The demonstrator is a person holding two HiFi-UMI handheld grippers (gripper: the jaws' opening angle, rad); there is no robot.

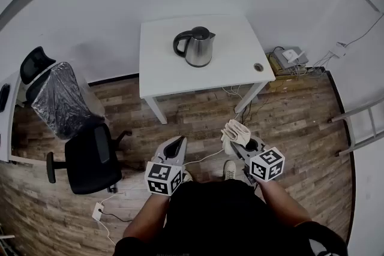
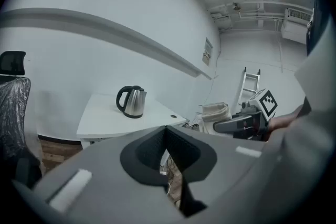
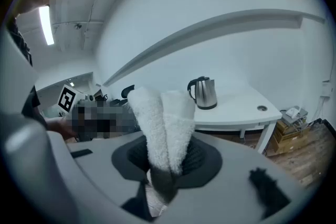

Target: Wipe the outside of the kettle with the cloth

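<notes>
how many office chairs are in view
2. A black chair stands at the person's left; a plastic-covered chair stands beyond it, near the wall. More may be hidden.

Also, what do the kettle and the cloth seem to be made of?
The kettle body looks like stainless steel, silver-grey with a soft shine. Its handle and lid are black, probably plastic. The cloth is white and fluffy with a thick pile, perhaps terry or microfibre.

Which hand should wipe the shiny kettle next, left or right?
Right. The right gripper is shut on the cloth, while the left gripper is shut and empty. Both are away from the kettle on the table.
</notes>
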